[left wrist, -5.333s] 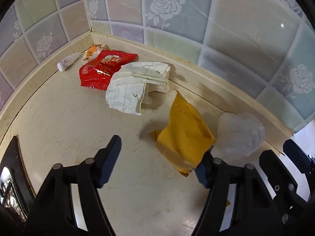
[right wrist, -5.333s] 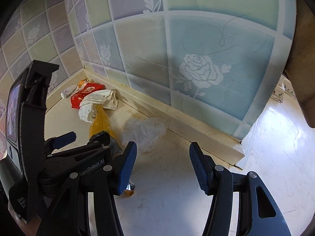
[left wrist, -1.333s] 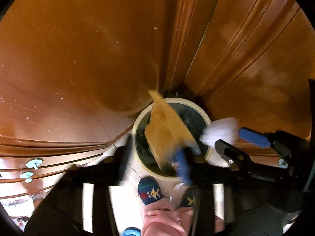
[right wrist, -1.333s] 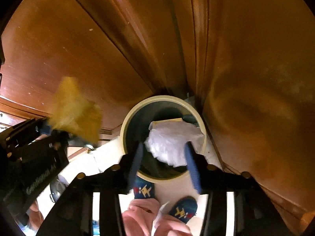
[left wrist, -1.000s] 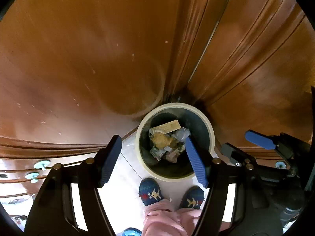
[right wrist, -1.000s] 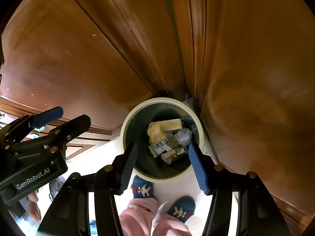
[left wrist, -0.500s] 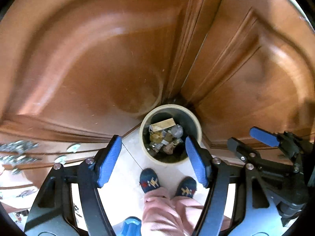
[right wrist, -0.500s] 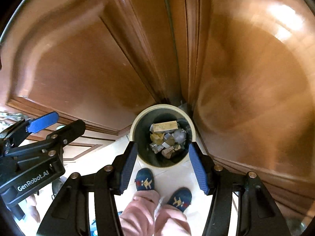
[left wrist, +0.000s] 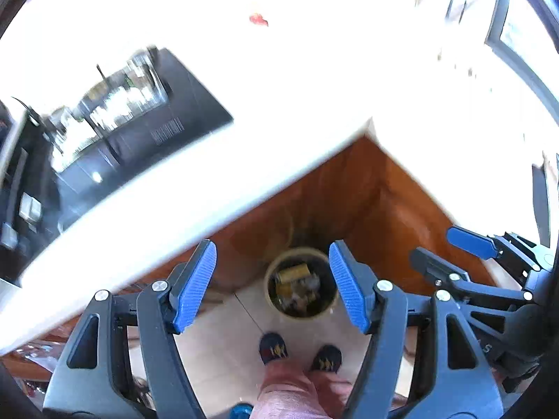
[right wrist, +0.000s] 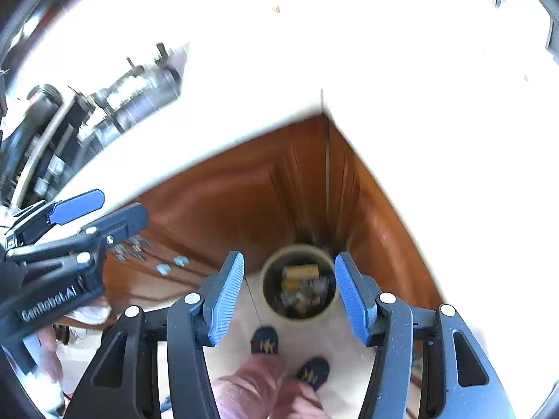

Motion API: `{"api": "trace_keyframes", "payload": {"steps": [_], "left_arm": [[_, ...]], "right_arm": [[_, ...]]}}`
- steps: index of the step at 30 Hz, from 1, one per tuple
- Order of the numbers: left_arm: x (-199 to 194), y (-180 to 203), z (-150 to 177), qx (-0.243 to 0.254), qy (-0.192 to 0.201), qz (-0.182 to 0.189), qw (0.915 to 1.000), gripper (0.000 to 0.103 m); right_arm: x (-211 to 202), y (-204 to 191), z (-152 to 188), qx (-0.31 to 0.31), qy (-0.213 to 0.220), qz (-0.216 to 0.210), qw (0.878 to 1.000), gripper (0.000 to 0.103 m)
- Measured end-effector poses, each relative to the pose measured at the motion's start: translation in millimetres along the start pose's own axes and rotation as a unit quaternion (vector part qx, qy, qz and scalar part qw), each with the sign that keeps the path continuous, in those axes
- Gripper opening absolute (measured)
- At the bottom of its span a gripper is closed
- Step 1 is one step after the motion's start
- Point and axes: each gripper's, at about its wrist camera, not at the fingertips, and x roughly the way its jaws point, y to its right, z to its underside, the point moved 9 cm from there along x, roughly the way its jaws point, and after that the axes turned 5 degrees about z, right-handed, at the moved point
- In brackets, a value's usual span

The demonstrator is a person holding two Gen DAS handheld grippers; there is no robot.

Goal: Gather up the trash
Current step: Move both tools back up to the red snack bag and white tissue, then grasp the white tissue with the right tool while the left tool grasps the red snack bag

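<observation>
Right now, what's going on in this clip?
A person is collecting trash with a handheld gripper in each hand. Both the left gripper and the right gripper are open and empty, held high above a round trash bin on the floor in the corner of wooden cabinets. The bin holds crumpled trash. A small red scrap shows on the overexposed counter.

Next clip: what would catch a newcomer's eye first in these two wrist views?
The blown-out white countertop fills the upper part of both views. Below it, in the corner of the brown wooden cabinets, a round trash bin stands on the floor, holding trash. The left gripper and right gripper frame it, both open and empty.
</observation>
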Motion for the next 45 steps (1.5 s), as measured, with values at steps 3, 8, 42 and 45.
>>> {"api": "trace_keyframes", "payload": {"steps": [3, 8, 42, 45], "left_arm": [[-38.1, -4.5, -27.3, 0.000, 0.030, -0.006, 0.9995, 0.065], [-87.9, -11.0, -70.0, 0.000, 0.062, -0.005, 0.9981, 0.065], [162.7, -103.9, -473.0, 0.082, 0.023, 0.024, 0.9960, 0.065], [207.4, -110.8, -485.1, 0.067, 0.006, 0.037, 0.9971, 0.065]], "right_arm": [[-43.0, 0.5, -30.9, -0.006, 0.042, 0.001, 0.999, 0.056], [-99.5, 0.3, -84.0, -0.016, 0.099, -0.004, 0.995, 0.056], [98.2, 9.8, -524.7, -0.040, 0.061, 0.075, 0.995, 0.073], [140.0, 14.0, -542.7, -0.034, 0.049, 0.063, 0.996, 0.073]]}}
